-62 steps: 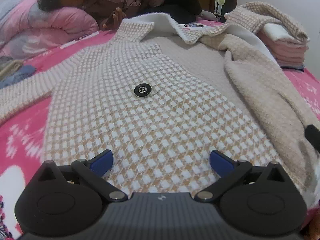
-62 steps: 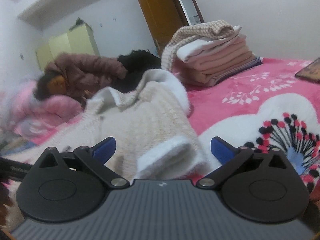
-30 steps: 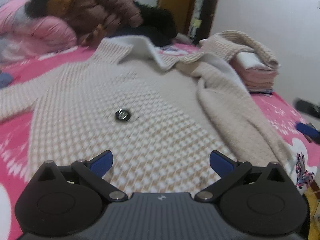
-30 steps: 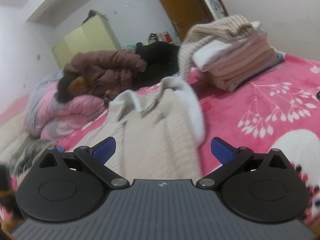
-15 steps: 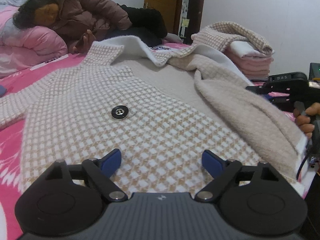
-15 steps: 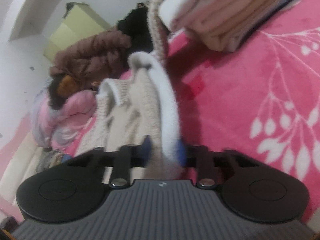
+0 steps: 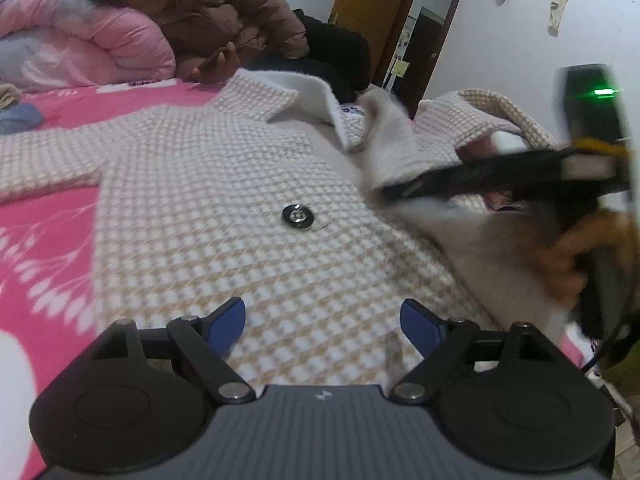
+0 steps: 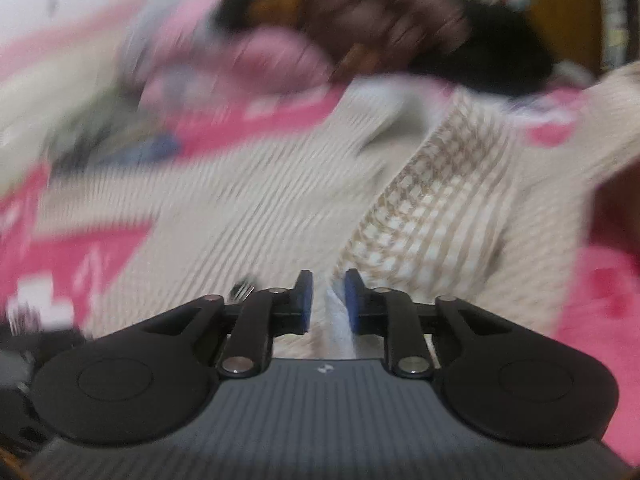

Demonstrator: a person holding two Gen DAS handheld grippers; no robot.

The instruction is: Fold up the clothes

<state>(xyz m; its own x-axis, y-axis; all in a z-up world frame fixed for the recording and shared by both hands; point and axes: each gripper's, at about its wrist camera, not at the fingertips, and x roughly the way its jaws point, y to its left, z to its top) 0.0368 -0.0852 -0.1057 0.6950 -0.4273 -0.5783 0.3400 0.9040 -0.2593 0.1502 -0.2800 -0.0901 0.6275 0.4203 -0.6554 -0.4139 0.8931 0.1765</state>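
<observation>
Left wrist view: left gripper [image 7: 322,322] hung wide open over the checked coat [image 7: 224,216], spread flat on the pink bed [image 7: 44,232]. A black button [image 7: 297,216] lay ahead of the fingers. To its right, the blurred right gripper [image 7: 400,190] crossed the coat, lifting a flap. A person [image 7: 224,20] lay beyond.

Right wrist view, heavily blurred: right gripper [image 8: 328,304] was pinched narrow on the coat's white edge [image 8: 338,316].

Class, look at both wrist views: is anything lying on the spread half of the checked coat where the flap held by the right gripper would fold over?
Nothing visible lies there. The coat carries only its own button. The left gripper hovers open over the hem; the right gripper pinches the flap.
</observation>
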